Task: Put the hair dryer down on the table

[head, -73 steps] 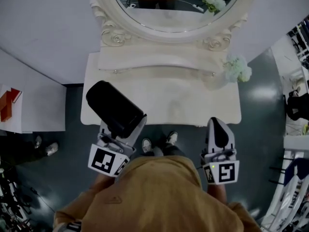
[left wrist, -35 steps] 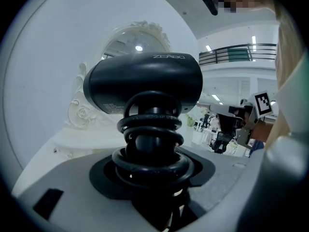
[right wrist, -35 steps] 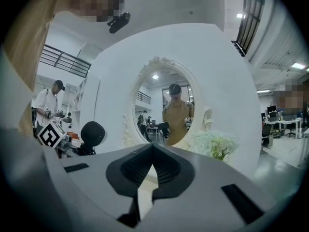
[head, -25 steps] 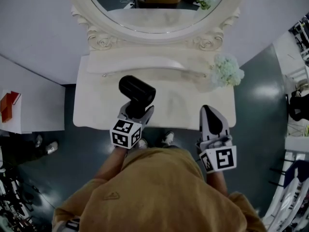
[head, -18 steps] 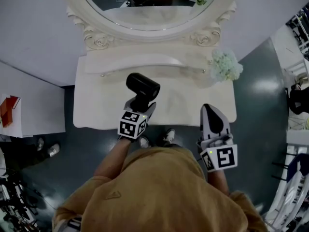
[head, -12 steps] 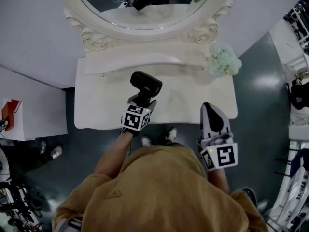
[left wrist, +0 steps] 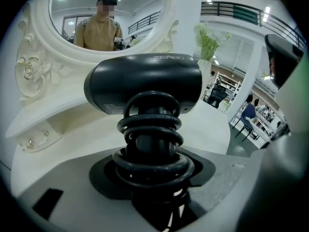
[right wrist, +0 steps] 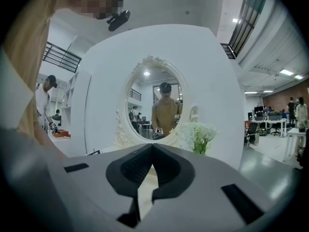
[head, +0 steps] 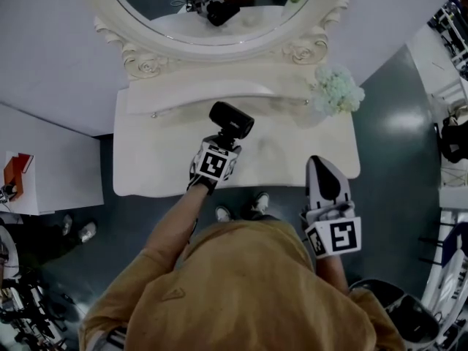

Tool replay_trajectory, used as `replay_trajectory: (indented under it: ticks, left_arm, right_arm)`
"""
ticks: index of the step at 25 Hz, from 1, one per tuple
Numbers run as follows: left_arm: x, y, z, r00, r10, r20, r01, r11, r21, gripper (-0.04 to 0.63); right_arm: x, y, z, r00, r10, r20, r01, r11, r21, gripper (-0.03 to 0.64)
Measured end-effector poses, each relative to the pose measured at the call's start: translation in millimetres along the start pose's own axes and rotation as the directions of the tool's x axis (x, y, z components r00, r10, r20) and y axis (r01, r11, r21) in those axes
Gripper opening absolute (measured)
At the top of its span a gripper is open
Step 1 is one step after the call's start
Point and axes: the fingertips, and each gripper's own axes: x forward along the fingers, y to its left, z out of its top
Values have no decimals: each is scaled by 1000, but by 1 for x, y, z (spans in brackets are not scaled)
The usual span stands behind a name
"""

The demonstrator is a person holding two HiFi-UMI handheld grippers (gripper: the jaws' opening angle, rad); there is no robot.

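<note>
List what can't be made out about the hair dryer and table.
- Gap between hair dryer and table: head view, the dryer's body covers it.
- Dryer's handle: left gripper view, coiled cord wraps it.
- Top of the mirror: head view, cut off by the edge.

Person: tan long-sleeved hoodie (head: 241,291), small outline logo (head: 169,295) near one shoulder; pale shoes (head: 258,202). Left gripper (head: 225,145) and right gripper (head: 320,164): grey-white shells, black jaw pads, black-and-white square-marker cubes.

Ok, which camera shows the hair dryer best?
The left gripper view: the hair dryer fills it, barrel and cord-wrapped handle close up. The head view shows it small from above; the right gripper view misses it.
</note>
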Motion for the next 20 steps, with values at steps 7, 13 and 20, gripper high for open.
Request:
replay_trajectory:
  ticks: [7, 13, 20]
  left_arm:
    - [29, 2, 6, 996, 6, -89, 0, 998, 67, 259]
    - [45, 5, 0, 989, 5, -148, 4, 998, 59, 259]
    - [58, 6, -10, 982, 3, -189, 10, 998, 69, 259]
  right_arm:
    - [4, -12, -2, 1000, -14, 9, 14, 1000, 17, 3]
    - [9, -20, -7, 1000, -15, 8, 14, 999, 32, 3]
    - [20, -16, -12, 1000, 15, -16, -14, 1000, 21, 3]
